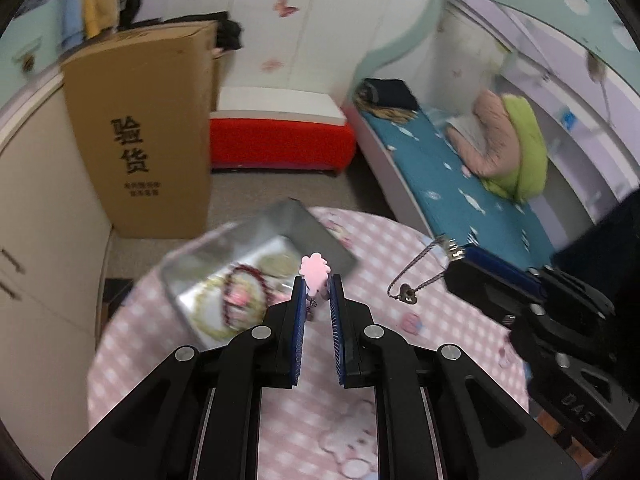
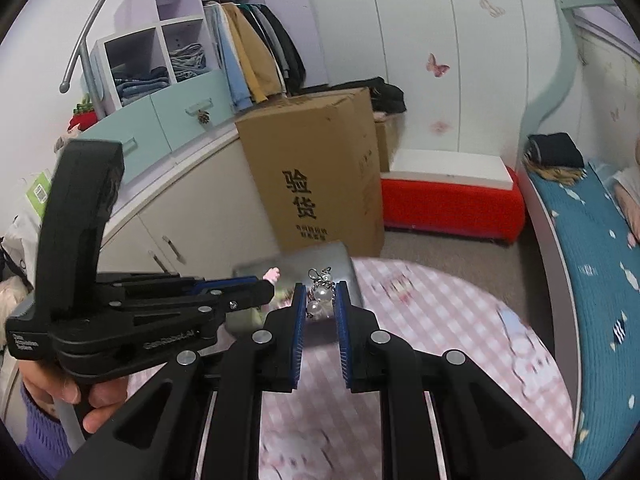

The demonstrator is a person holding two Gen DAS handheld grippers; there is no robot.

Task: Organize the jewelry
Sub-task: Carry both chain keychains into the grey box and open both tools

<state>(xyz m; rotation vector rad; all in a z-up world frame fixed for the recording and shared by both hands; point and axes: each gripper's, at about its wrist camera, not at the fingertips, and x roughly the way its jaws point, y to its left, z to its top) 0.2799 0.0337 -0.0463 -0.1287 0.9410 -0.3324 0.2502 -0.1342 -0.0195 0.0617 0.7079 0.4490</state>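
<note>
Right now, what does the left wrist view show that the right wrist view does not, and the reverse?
Only the left wrist view: a cord with a heart charm hanging from the right gripper, and a red bead bracelet in the tray. Only the right wrist view: pearl beads in the right gripper's jaws, and a hand holding the left gripper. Both: the tray, the checked table, the cardboard box, and the pink flower piece in the left gripper.

Two wrist fisheyes, close above the pink checked table (image 1: 400, 248), both angled down toward the tray (image 2: 344, 258).
</note>
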